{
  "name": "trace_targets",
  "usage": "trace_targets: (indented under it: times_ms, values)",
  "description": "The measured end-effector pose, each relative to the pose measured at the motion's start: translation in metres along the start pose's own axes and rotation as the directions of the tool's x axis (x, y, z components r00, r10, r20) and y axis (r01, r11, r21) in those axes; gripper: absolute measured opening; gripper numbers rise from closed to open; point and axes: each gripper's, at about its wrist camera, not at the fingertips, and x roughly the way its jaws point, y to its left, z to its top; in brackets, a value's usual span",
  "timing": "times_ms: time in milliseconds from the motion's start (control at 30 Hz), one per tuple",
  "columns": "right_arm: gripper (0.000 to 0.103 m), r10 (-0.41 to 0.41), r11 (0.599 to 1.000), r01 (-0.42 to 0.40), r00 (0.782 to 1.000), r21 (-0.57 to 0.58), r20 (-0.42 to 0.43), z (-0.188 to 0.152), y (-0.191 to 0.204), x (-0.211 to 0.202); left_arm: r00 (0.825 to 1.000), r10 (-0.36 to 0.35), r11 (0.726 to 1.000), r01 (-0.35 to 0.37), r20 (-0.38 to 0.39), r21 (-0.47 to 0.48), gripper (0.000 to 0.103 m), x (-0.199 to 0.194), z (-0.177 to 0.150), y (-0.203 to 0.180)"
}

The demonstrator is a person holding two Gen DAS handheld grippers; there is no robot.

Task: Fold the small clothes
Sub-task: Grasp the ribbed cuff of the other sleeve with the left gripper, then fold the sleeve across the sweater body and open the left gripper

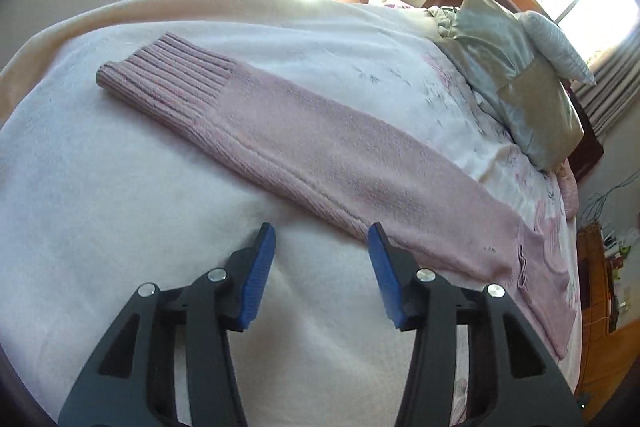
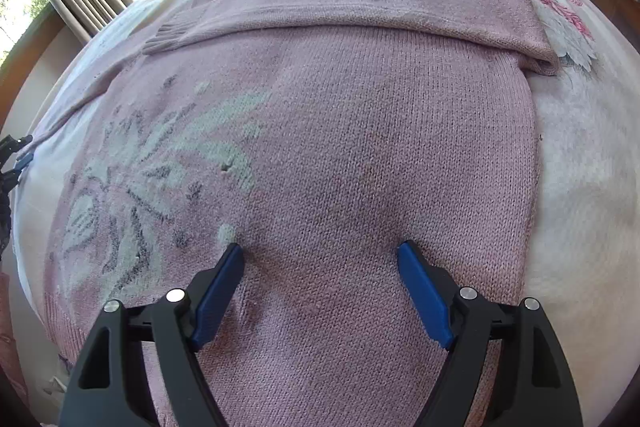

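Pinching the loose knit from here could go badly: the right gripper (image 2: 320, 251), its jaws spread wide and its blue fingertips (image 2: 404, 251) seemingly pressing on the body of the pink sweater (image 2: 360, 131), would likely bunch only the top layer or snag a stitch. The left gripper (image 1: 322, 233) is wide open and empty over the white blanket (image 1: 100, 207), the outstretched sleeve (image 1: 280, 131) running from 10 to 4 o'clock just beyond its tips, and grabbing there may drag the sleeve crooked

Both wrist views look down close along their jaws, sharing the sweater (image 1: 320, 155).
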Motion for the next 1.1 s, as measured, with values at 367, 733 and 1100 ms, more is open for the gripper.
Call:
trace_targets:
  times_ms: [367, 733, 1100]
  values:
    - [0.081, 0.007, 1.000, -0.007, 1.000, 0.007, 0.003, -0.001, -0.003, -0.002, 0.998, 0.023, 0.997, -0.018, 0.065, -0.075, 0.055, 0.017, 0.050, 0.032]
    - [0.082, 0.016, 1.000, -0.016, 1.000, 0.002, 0.011, -0.003, -0.003, -0.001, 0.995, 0.057, 0.996, -0.051, 0.087, -0.070, 0.009, 0.011, 0.050, 0.029]
    - [0.081, 0.053, 0.998, -0.054, 0.998, 0.025, 0.030, -0.006, -0.010, -0.009, 0.988, -0.032, 0.996, 0.020, 0.150, 0.085, 0.005, -0.013, 0.041, -0.052]
